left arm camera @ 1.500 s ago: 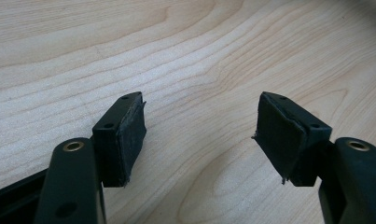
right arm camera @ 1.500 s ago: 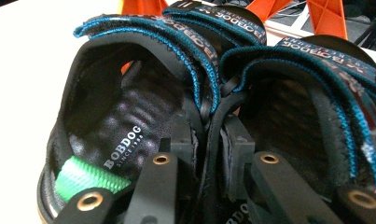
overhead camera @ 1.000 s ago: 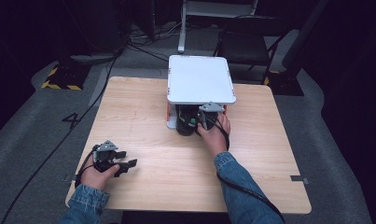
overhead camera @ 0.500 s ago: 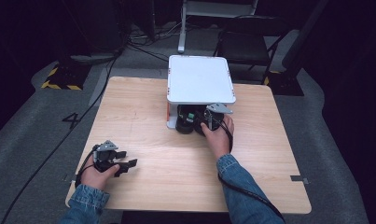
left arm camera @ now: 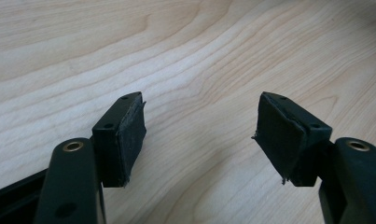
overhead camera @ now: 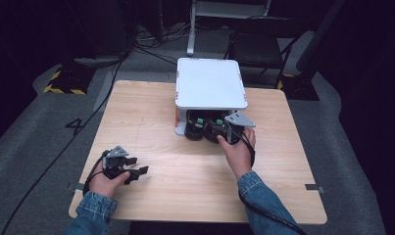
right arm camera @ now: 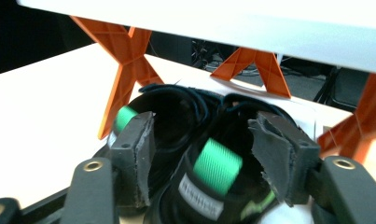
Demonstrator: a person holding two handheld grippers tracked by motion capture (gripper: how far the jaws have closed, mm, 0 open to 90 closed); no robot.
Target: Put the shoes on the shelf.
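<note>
Right gripper point(right arm camera: 199, 158): jaws have just been opening, now apart astride the heel of one black shoe point(right arm camera: 209, 186), pads not pressing.
Shoes: pair under the white shelf point(overhead camera: 209, 83), on the table point(overhead camera: 151, 112).
Left gripper point(left arm camera: 199, 135): jaws spread, nothing between, over bare wood.

- Two black shoes point(overhead camera: 205, 128) are sitting side by side under the rack, each showing a green pull tab at its heel.
- One white-topped rack point(overhead camera: 209, 83) is standing on the worktop; three of its orange X-shaped legs point(right arm camera: 127, 60) are showing in the right gripper view.
- One wooden worktop point(overhead camera: 136, 117) is carrying everything.
- Two grippers are showing: the left gripper point(overhead camera: 131, 170) and the right gripper point(overhead camera: 219, 131).
- One black chair point(overhead camera: 259, 46) is standing beyond the worktop.
</note>
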